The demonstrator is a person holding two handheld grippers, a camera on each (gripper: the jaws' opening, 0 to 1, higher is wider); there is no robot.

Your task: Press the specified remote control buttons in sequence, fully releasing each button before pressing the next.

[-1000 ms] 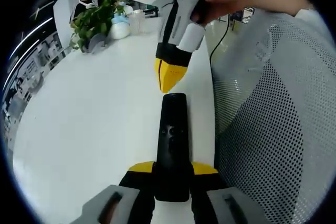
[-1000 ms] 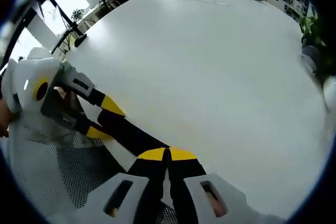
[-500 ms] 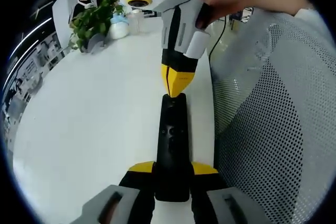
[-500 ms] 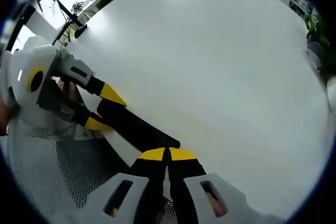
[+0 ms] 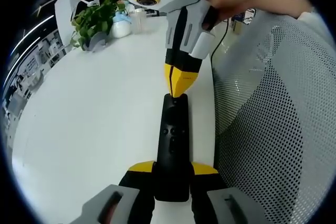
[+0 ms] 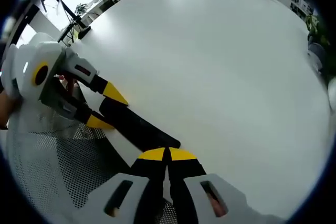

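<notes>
Remote control [image 5: 171,140], black and slim, is clamped at its near end by the left claw [image 5: 172,169] above the white tabletop [image 5: 89,108]. At 12 o'clock, the right claw [image 5: 177,92], jaws clenched together, is set on the remote's far end.

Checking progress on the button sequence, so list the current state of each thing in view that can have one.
remote control: held lengthwise between the left gripper's jaws, above the table edge.
left gripper: shut on the remote control.
right gripper: jaws together, tip on the remote control's far end.
white table: bare around the remote control.
potted plant: upright at the table's far edge.
mesh chair: beside the table.
</notes>
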